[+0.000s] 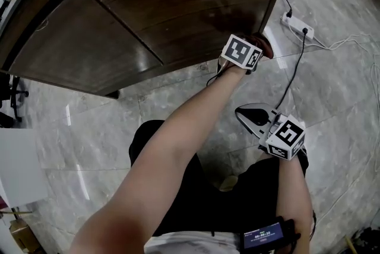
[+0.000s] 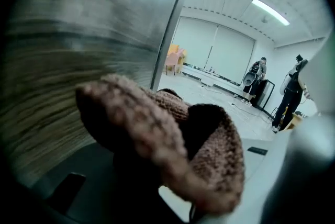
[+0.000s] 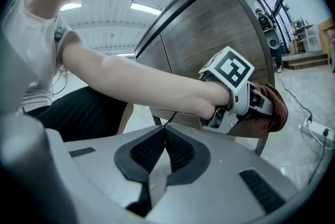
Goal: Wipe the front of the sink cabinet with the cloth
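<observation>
1. Sink cabinet front [image 1: 148,15]: dark wood; only its lower right corner is reached.
2. Left tongs [image 1: 254,52]: clamped on the brown cloth [image 2: 172,134], which appears pressed against that corner, directly ahead.
3. Right tongs [image 3: 155,165]: closed, nothing gripped, held low and well apart from the cabinet.

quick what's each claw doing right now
Left claw: shut on the brown cloth, at the cabinet's lower corner.
Right claw: shut, nothing between its jaws.
</observation>
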`<state>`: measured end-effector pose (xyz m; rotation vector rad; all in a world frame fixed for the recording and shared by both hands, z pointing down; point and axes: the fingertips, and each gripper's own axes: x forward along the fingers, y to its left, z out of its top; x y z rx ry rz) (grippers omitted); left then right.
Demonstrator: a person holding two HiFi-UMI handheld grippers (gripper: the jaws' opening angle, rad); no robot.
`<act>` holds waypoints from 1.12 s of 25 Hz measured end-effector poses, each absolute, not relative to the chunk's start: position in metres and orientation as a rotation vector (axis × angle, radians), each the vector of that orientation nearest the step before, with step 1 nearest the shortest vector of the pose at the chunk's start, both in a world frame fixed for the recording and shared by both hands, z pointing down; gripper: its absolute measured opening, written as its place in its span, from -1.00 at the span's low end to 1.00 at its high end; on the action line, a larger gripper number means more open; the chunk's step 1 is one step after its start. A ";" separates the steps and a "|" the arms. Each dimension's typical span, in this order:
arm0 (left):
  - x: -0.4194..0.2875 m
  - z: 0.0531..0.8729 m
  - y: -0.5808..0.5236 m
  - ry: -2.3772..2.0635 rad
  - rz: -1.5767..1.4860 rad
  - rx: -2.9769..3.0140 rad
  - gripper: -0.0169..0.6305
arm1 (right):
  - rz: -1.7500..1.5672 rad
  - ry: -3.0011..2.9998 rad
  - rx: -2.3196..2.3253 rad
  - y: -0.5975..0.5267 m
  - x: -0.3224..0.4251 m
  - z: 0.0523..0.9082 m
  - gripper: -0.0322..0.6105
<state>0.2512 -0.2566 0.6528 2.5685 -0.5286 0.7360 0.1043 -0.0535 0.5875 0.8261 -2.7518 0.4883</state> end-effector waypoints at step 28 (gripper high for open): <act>-0.016 0.585 -0.254 -0.985 0.517 2.341 -0.58 | 0.554 -2.805 0.409 -0.090 -0.024 0.646 -0.86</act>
